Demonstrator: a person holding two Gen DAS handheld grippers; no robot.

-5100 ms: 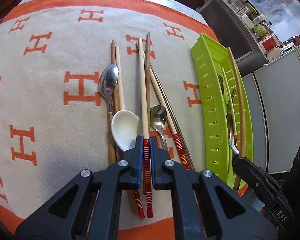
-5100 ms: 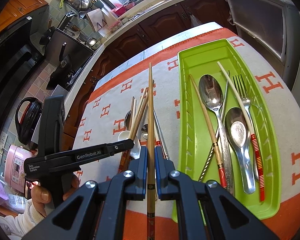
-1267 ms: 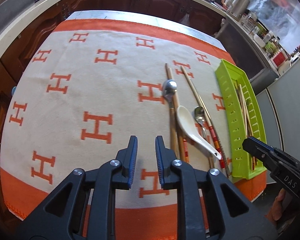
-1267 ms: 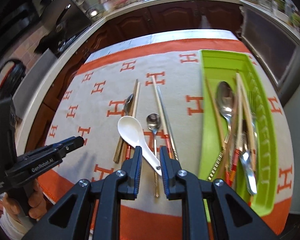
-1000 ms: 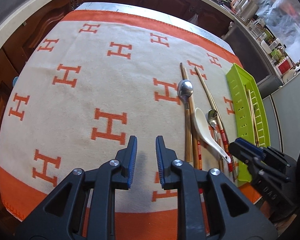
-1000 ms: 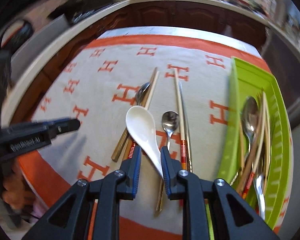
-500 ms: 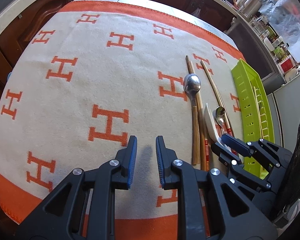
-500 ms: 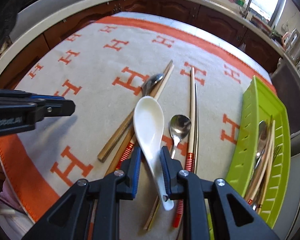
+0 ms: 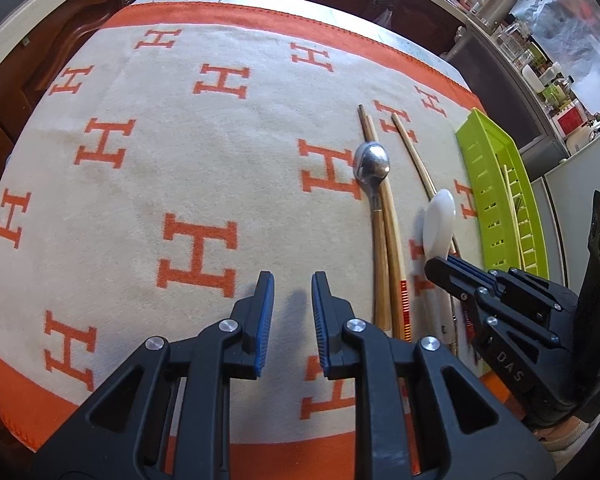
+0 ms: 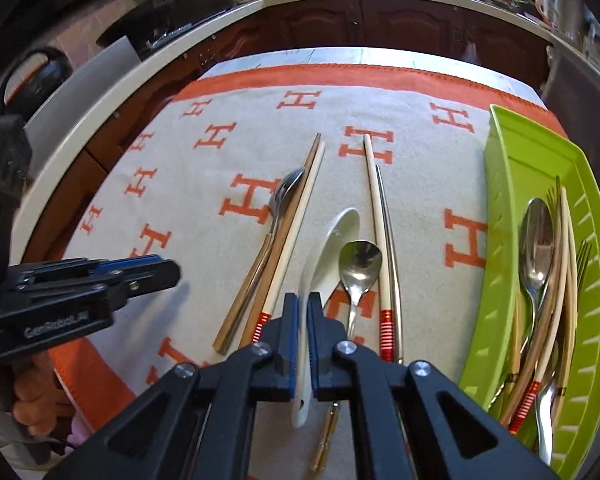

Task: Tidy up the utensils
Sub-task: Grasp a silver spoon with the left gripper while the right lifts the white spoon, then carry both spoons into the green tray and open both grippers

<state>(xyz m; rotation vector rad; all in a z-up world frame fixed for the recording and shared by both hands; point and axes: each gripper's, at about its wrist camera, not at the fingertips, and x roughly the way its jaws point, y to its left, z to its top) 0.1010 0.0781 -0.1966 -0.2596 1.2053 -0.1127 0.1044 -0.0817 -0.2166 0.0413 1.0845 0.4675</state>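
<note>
With the right claw point(image 10: 303, 308) clamped on the thin handle of the white spoon point(image 10: 332, 240) near the worktop's front edge, and the left claw point(image 9: 292, 292) empty and slightly parted, the glossy spoon could twist or slip when lifted toward the green tray point(image 10: 596, 240).

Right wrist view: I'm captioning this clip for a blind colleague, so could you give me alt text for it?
The right gripper is shut on the handle of a white ceramic spoon lying on an orange and cream cloth. Chopsticks and a metal spoon lie beside it. A green tray at right holds sorted utensils; the left gripper hovers at left.
</note>
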